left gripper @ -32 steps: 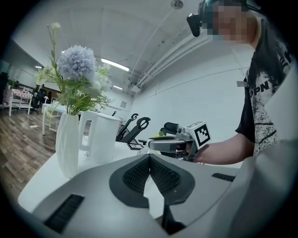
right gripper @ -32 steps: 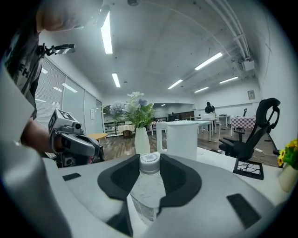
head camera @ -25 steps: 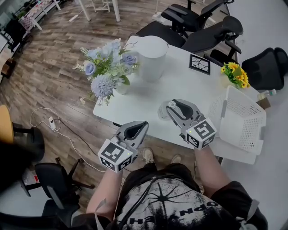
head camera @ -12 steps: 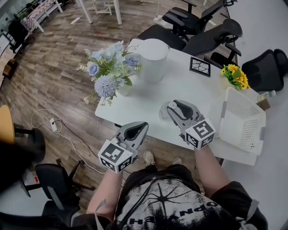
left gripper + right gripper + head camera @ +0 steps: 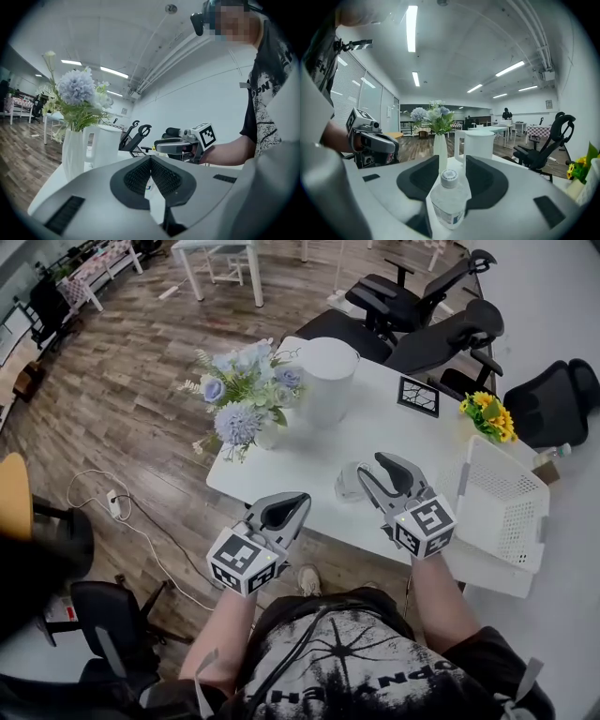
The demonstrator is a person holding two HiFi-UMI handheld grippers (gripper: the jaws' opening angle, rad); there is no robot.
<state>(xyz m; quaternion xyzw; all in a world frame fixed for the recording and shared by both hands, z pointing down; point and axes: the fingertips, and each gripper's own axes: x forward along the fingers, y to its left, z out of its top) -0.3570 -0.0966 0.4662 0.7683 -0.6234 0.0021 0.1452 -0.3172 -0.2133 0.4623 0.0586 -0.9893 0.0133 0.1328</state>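
Over the near edge of the white rectangular table (image 5: 305, 457), the right gripper (image 5: 370, 471) is clamped on a clear plastic water bottle with a white cap (image 5: 449, 200). The pads press both sides of its body, and the cap shows between them. Cannot tell if the bottle's base touches the tabletop. The left gripper (image 5: 292, 502) sits off the table's front edge, above the brown wooden floor (image 5: 141, 427). Its pad tips are together with nothing between them, and it is apart from the bottle. Farther back on the table, a white ribbed vase of blue and white flowers (image 5: 246, 407) stands just beside a white lidded jug with a handle (image 5: 328, 371). A black square patterned stand (image 5: 417, 396) and a small yellow flower bunch (image 5: 487, 411) are toward the right. A white perforated plastic basket (image 5: 511, 498) is near the right gripper at the table's right end. Black office chairs (image 5: 422, 306) stand behind the table.
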